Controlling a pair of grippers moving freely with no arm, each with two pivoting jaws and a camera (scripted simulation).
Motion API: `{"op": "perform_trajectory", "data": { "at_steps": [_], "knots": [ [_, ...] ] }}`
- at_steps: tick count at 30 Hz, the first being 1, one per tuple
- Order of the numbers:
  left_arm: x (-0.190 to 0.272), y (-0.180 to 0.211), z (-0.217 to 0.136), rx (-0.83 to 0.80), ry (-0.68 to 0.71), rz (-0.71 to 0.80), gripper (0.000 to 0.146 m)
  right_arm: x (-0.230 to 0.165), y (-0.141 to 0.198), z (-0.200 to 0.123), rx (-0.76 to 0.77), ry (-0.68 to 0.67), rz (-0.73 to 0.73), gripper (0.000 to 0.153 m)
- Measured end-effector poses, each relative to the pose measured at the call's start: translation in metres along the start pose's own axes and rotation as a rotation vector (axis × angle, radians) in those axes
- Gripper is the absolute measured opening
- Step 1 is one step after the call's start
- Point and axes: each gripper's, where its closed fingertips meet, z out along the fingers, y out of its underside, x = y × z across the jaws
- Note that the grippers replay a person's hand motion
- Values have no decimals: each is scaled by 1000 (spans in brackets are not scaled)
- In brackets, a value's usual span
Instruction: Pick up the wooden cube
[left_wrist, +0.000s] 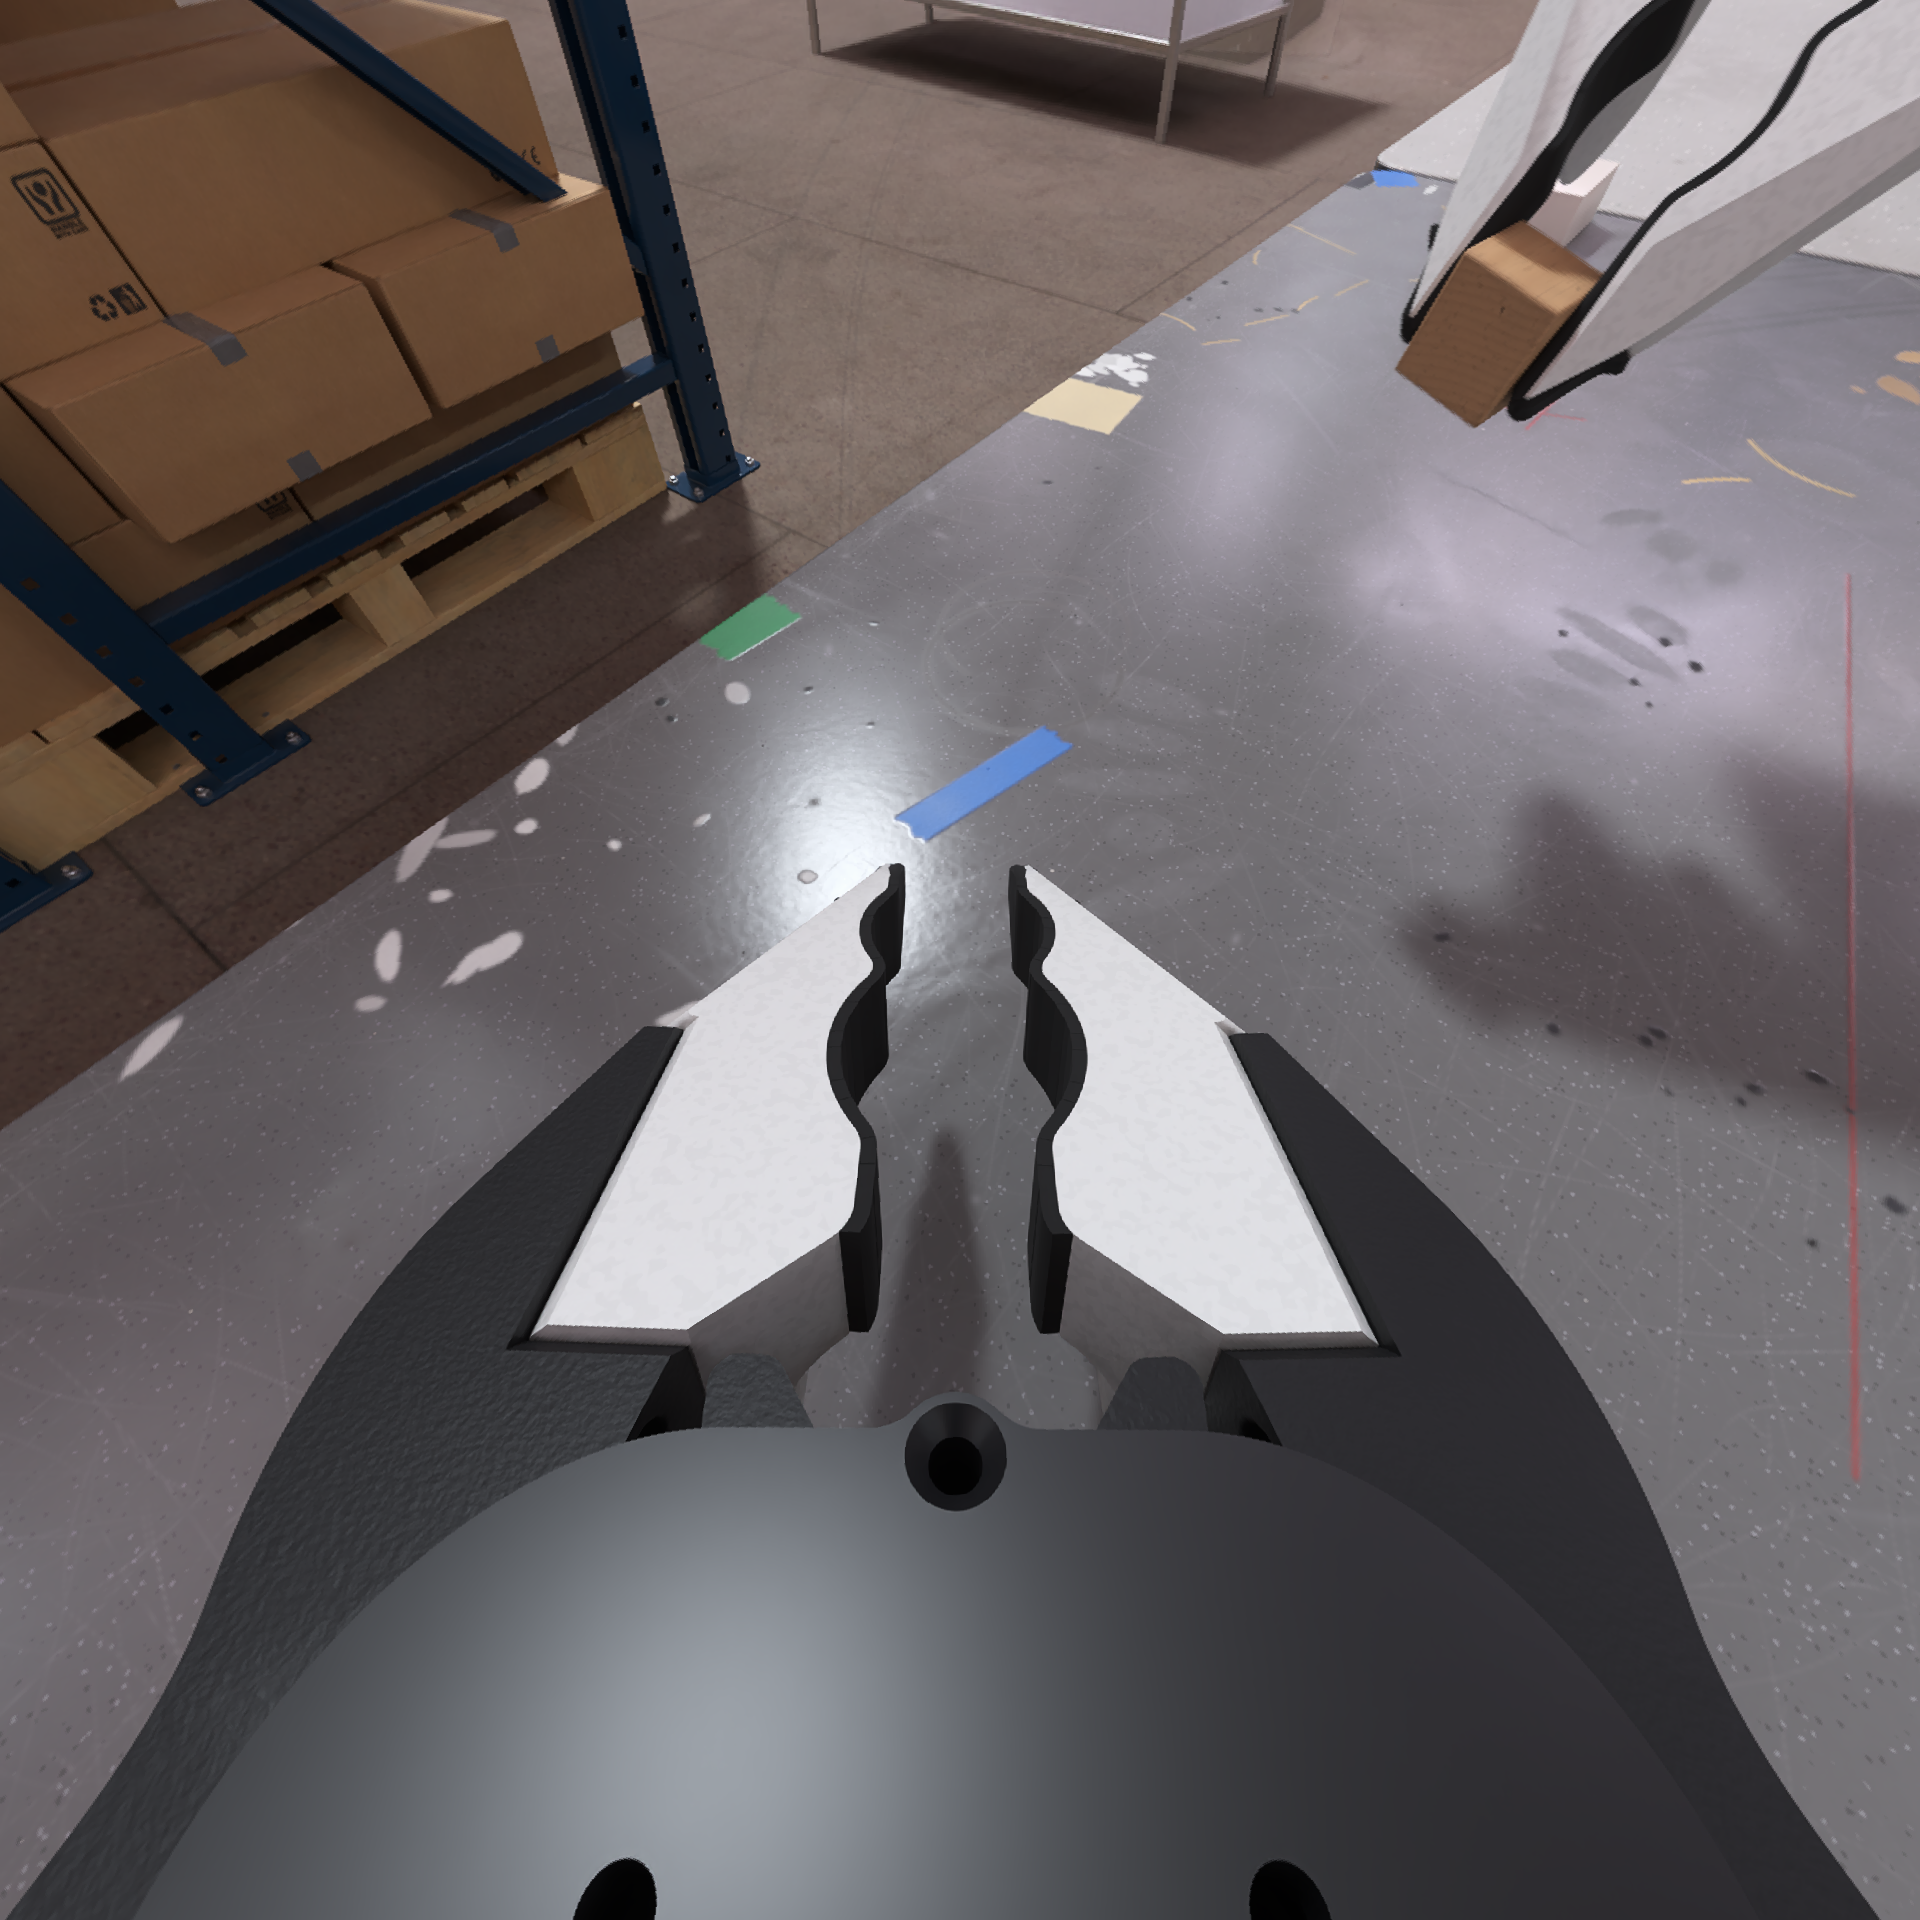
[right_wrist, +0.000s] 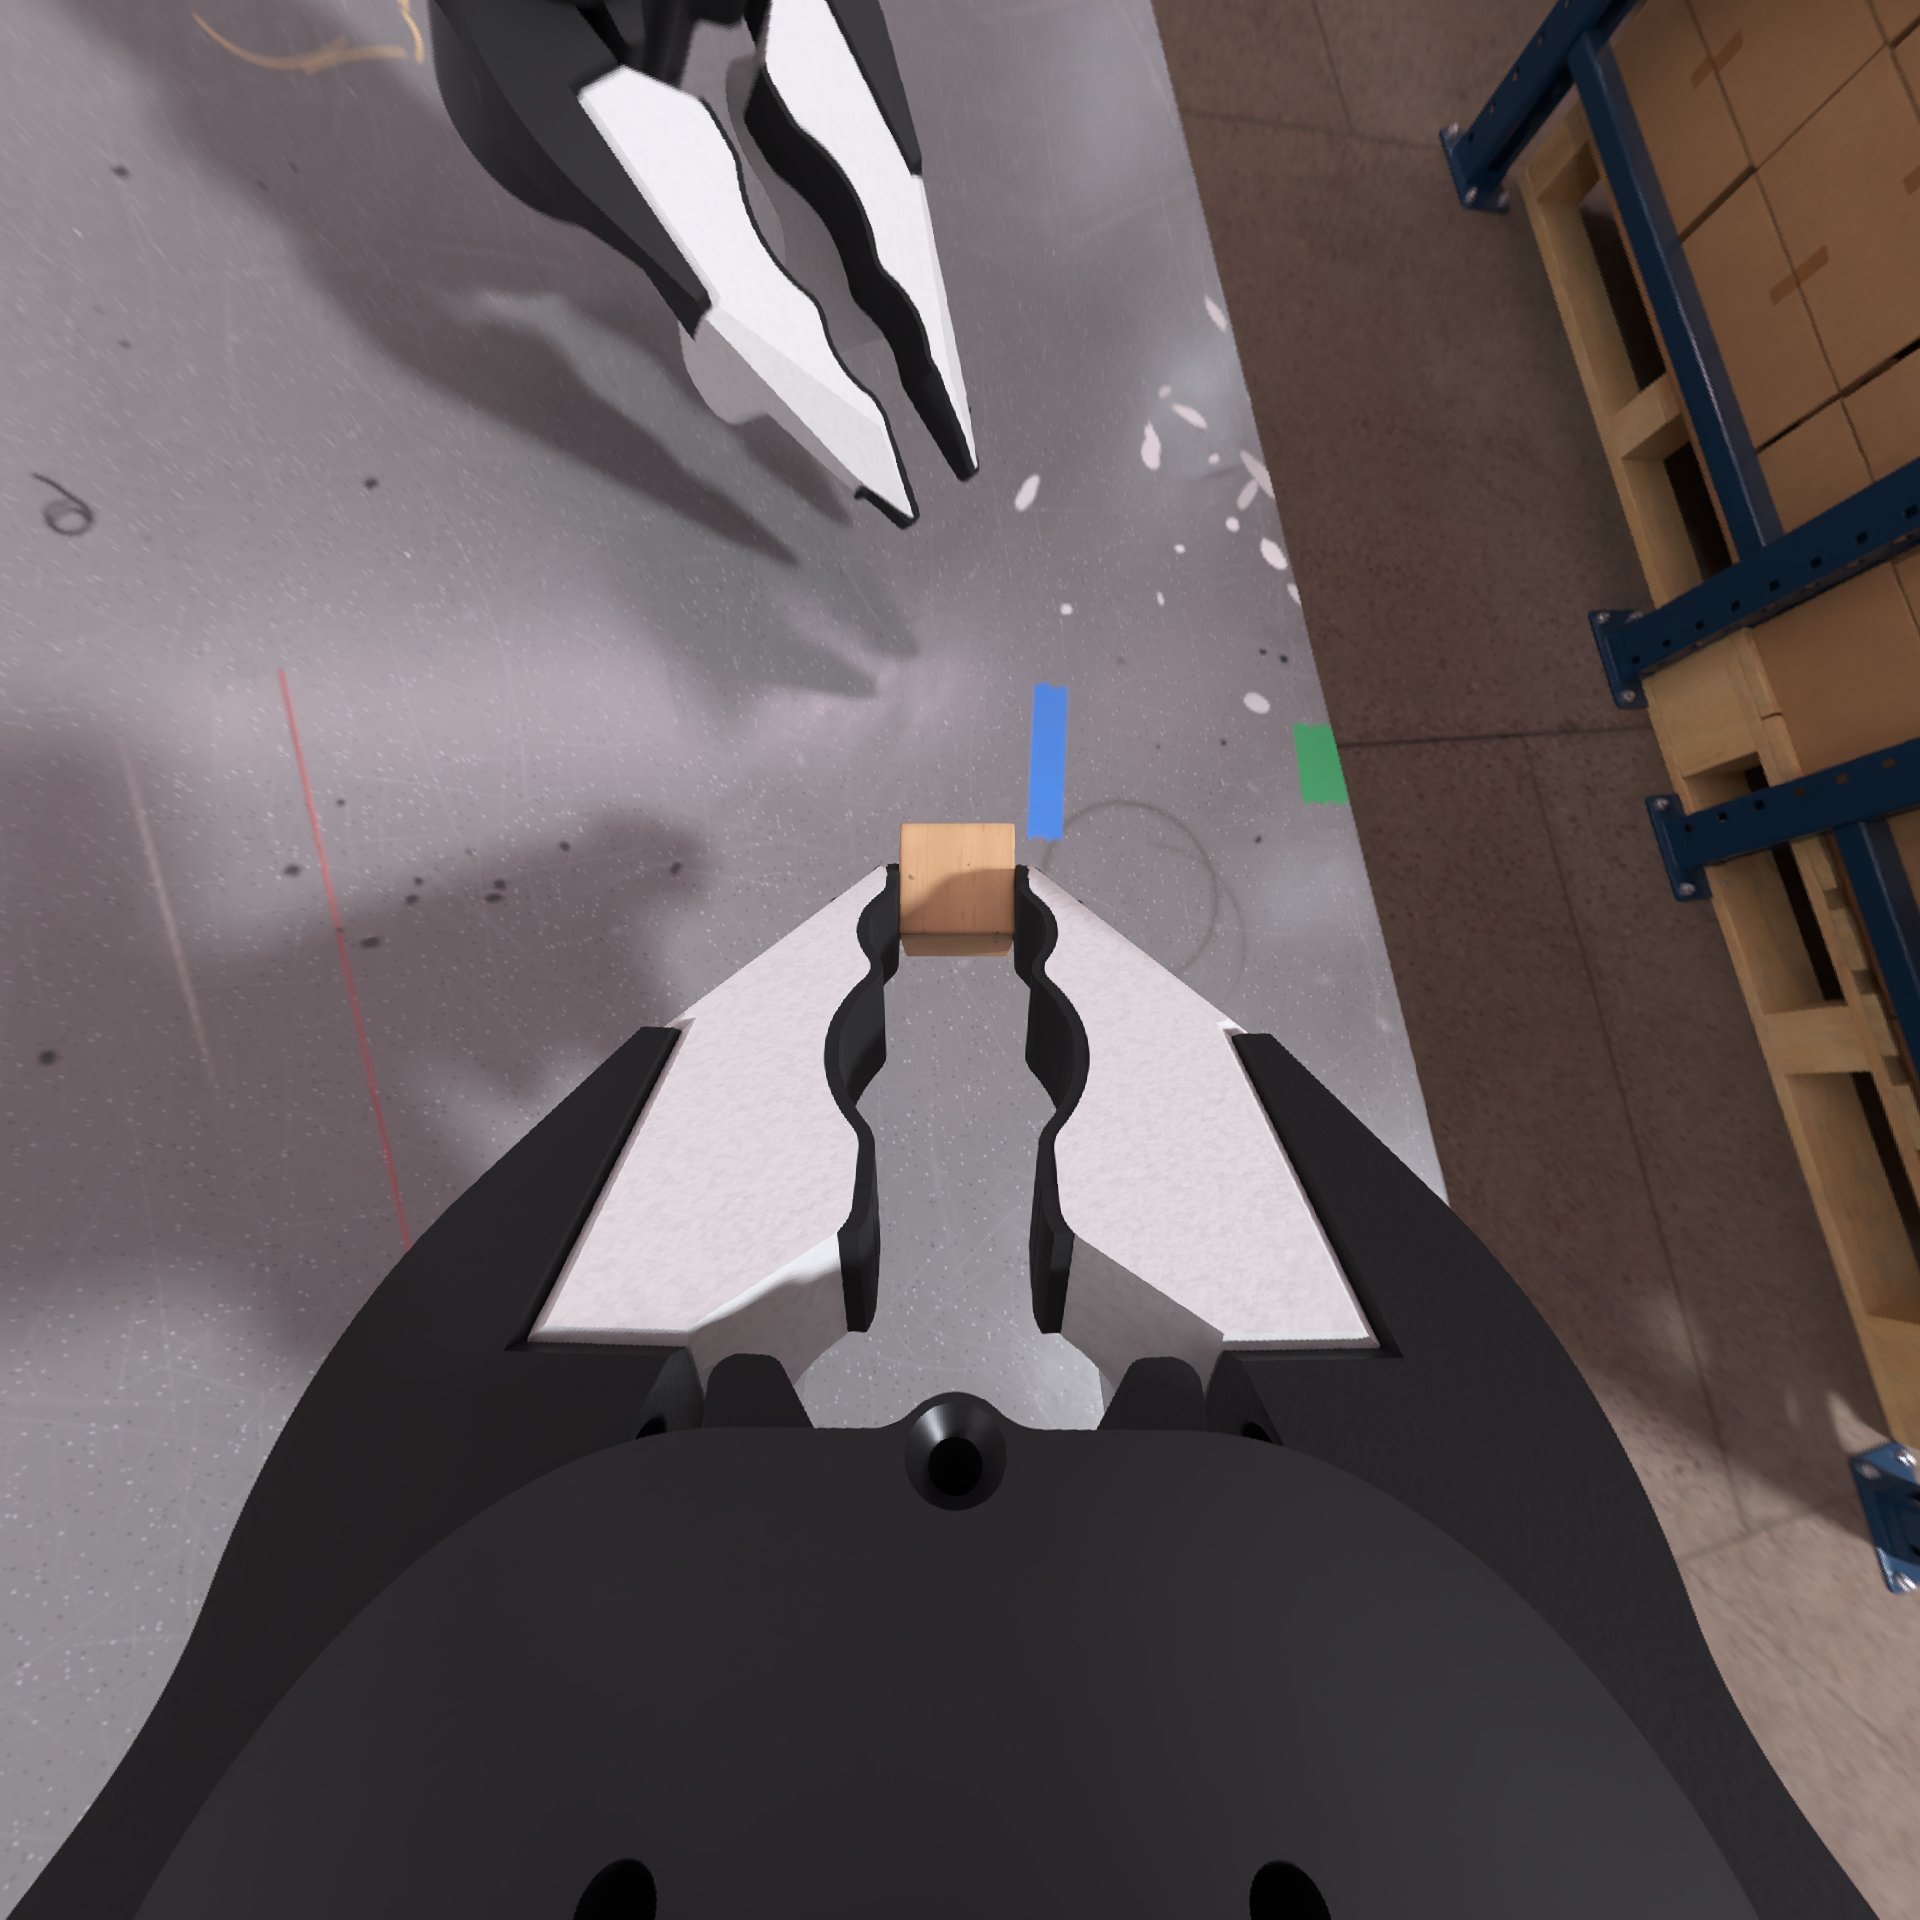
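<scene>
The right tongs (right_wrist: 956, 883) clamp the wooden cube (right_wrist: 956, 883) at their tips above the grey bench (right_wrist: 520, 727); the left tongs (left_wrist: 956, 883) hang narrowly parted, holding nothing.

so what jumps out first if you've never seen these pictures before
The wooden cube pinched at the fingertips of the right gripper, seen in the left wrist view held clear of the grey table. Next, the left gripper, empty with a gap between its fingers, near a strip of blue tape. Off the table's edge stand blue racks with cardboard boxes.
</scene>
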Motion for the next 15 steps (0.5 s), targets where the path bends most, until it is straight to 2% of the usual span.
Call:
{"op": "perform_trajectory", "data": {
  "at_steps": [5,10,15],
  "knots": [
    [-5,0,-2,4,-5,-42,20,-3,-10,-11,114,-5,47,21],
    [-25,3,-16,-1,-77,-22,21,5,-16,-27,249,66,142,21],
    [-45,0,-31,52,-68,-155,20,15,-11,-39,329,128,225,21]
  ]
}}
